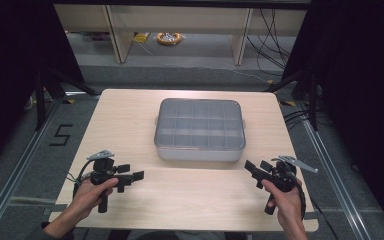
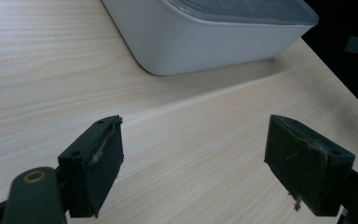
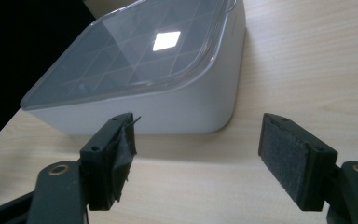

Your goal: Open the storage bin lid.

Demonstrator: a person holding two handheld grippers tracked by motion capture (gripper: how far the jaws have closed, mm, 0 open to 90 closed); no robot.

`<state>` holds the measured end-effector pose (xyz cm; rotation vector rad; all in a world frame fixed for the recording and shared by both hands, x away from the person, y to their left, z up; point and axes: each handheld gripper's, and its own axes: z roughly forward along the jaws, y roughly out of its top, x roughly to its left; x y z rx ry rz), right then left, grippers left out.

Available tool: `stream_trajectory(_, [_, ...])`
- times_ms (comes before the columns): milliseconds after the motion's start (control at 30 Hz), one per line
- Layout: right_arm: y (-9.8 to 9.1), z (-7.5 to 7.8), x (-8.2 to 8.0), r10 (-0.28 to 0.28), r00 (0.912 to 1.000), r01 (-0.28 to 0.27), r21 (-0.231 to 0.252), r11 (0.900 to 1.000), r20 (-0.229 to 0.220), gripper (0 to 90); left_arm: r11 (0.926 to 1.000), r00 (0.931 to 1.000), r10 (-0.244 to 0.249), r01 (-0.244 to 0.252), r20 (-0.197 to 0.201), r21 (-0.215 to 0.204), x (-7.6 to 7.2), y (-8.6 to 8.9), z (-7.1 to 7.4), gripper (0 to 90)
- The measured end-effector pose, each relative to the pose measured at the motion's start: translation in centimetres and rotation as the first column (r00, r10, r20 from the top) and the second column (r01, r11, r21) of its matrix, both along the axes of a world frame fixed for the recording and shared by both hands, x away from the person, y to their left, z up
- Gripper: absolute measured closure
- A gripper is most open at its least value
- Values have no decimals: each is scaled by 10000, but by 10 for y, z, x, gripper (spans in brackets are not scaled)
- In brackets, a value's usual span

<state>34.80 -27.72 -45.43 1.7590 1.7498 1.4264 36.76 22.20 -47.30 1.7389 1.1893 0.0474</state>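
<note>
Pale wood grain covers the single table (image 1: 130,125) seen in the high view, and on it stands one grey box (image 1: 200,150) with a clear lid (image 1: 200,122), set a little past the table's middle and slightly right of centre. Through the lid a grid of compartments shows; how many there are cannot be counted exactly. Two hands come in from the bottom edge, each holding one gripper: the left gripper (image 1: 131,178) sits near the table's front left, the right gripper (image 1: 256,168) near its front right, both well apart from the box and pointing inward. Each has its jaws spread with nothing between them. Around the table lie a grey floor, a metal rail on either side, a black "5" mark (image 1: 61,135) on the left, one yellow coil (image 1: 169,38) on the floor at the back, light wooden furniture legs behind it and black curtains at both sides.

In the left gripper view, two black padded jaws stand wide apart over bare wood. One rounded corner of the box (image 2: 200,42) rises ahead, its lid edge at the top; the table's edge falls into darkness on the right.

In the right gripper view, the two jaws are likewise parted and empty above the wood. The box (image 3: 168,109) fills the space ahead, near the jaws but not touching, with one bright square reflection (image 3: 166,40) on its lid.
</note>
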Motion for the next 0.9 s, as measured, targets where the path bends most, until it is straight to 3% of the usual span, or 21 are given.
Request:
stream_trajectory(33, [0, 4, 5, 49, 9999, -48, 170, 9998, -113, 310, 10000, 10000, -55, 55, 19, -18, 5, 0, 3, 186])
stream_trajectory(100, [-3, 5, 12, 183, 9996, -177, -277, 9995, 204, 320, 9999, 9999, -123, 123, 0, 0, 10, 0, 6, 186])
stream_trajectory(233, [-2, 10, 20, 139, 9998, -136, -167, 9998, 164, 323, 9999, 9999, -39, 38, 105, 101, 17, -1, 12, 186])
stream_trajectory(333, [-3, 15, 32, 150, 9997, -149, -96, 9998, 192, 318, 9999, 9997, 118, -116, 231, -76, 25, -2, 16, 202])
stream_trajectory(367, [-5, 15, 41, 189, 9994, -179, -336, 9993, 288, 320, 9997, 9995, 191, -188, 238, -126, 30, -2, 18, 203])
stream_trajectory(433, [-4, 18, 46, 73, 10000, -73, 39, 10000, -28, 321, 9998, 9997, 170, -167, 197, -128, 33, -2, 19, 213])
stream_trajectory(467, [-4, 18, 46, 73, 10000, -73, 39, 10000, -28, 321, 9997, 9995, 212, -209, 254, -123, 36, -2, 20, 213])
stream_trajectory(500, [-8, 16, 57, 199, 9994, -191, -275, 9994, 269, 323, 9997, 9995, 185, -179, 271, -189, 39, -3, 21, 218])
stream_trajectory(600, [-5, 19, 68, -78, 10000, 78, -105, 9999, 13, 327, 9996, 9993, 240, -236, 275, -169, 49, -8, 26, 223])
stream_trajectory(700, [-6, 19, 76, -127, 9999, 128, -94, 9999, 105, 333, 9995, 9994, 181, -173, 306, -270, 55, -10, 29, 234])
stream_trajectory(733, [-8, 22, 84, -167, 9998, 168, -78, 9998, 58, 336, 9990, 9990, 290, -278, 334, -337, 62, -14, 32, 239])
stream_trajectory(833, [-5, 23, 90, -393, 9992, 395, 118, 9991, -121, 336, 9990, 9991, 288, -276, 316, -361, 67, -18, 35, 242])
stream_trajectory(900, [-6, 22, 100, -101, 9999, 102, -213, 9997, 30, 336, 9991, 9990, 286, -275, 340, -330, 77, -22, 38, 250])
